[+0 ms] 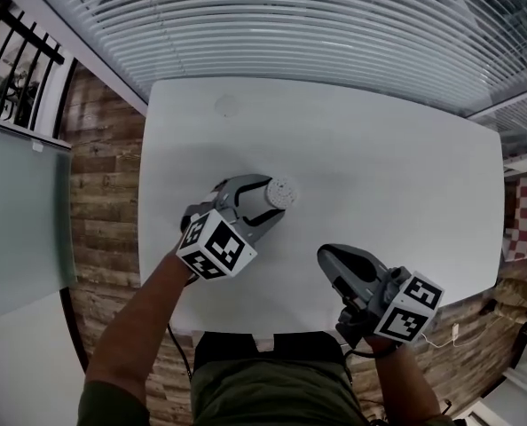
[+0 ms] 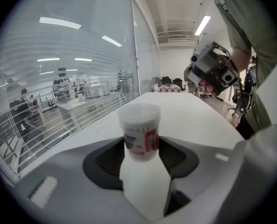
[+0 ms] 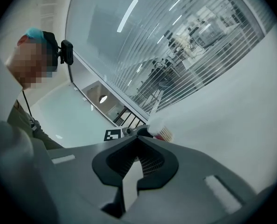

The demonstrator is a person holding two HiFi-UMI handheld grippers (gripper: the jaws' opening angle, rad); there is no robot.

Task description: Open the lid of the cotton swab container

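While the left gripper (image 1: pixel 271 201) is clamped on the cotton swab container (image 2: pixel 139 133), its dark pads press the red-labelled sides from either side. The frosted lid (image 2: pixel 139 112) sits closed on top, above the jaws. To the right of that gripper and nearer the person, well apart from it, the right gripper (image 1: pixel 327 256) hangs over the white table (image 1: pixel 379 176). Its jaws are together with nothing between them, tips aimed toward the container.
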